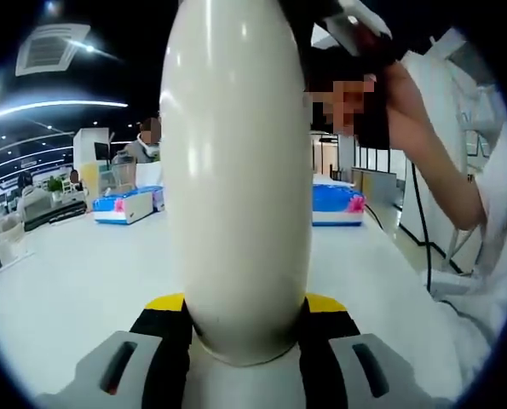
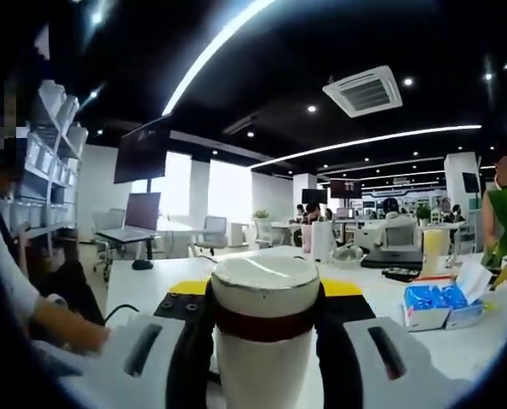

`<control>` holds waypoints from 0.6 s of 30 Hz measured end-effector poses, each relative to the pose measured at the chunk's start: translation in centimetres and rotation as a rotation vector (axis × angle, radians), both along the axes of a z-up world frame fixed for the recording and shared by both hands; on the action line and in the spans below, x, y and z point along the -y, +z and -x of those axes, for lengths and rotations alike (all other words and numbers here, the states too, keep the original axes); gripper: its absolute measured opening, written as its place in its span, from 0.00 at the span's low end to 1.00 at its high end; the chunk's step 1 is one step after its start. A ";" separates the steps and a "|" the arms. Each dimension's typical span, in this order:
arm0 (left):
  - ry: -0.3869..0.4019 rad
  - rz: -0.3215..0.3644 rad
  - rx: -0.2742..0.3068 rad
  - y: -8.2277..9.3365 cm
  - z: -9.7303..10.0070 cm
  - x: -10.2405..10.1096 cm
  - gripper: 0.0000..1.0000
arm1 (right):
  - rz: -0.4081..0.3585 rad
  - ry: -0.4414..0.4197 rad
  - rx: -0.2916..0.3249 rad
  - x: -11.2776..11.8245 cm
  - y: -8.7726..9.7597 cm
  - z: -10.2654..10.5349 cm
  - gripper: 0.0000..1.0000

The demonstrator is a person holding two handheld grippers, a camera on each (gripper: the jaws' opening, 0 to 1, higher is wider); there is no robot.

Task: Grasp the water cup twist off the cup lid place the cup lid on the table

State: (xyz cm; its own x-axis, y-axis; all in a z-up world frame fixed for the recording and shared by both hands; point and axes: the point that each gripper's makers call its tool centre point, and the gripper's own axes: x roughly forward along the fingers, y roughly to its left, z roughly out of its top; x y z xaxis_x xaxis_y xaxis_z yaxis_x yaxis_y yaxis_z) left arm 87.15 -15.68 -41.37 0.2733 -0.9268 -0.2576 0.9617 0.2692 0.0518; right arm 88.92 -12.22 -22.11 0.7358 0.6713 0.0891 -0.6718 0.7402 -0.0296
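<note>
Holding the water cup [image 1: 236, 179] at frame centre, the left gripper [image 1: 240, 341] is clamped on its cream body, lifted above the white counter [image 1: 74, 273]. The right gripper [image 2: 266, 332] grips the cup lid [image 2: 266, 298] end, centre bottom of its view. Whether the lid has separated cannot be told; judged, twisting and placing on the counter remain.

Blue boxes [image 1: 337, 204] and [image 1: 127, 204] sit far back on the white desk [image 1: 74, 273]. A tissue pack [image 2: 436, 307] lies right, a laptop [image 2: 134, 221] far left.
</note>
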 end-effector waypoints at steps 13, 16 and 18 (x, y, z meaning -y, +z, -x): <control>-0.002 0.002 -0.003 0.0 0.1 0.1 0.51 | -0.054 0.164 -0.034 -0.2 -0.1 0.1 0.48; -0.003 0.002 -0.003 0.0 0.2 0.1 0.51 | -0.051 0.190 -0.037 -0.2 -0.2 0.3 0.48; -0.003 0.002 -0.003 0.0 0.1 0.1 0.51 | -0.045 0.210 -0.038 -0.4 -0.2 0.4 0.48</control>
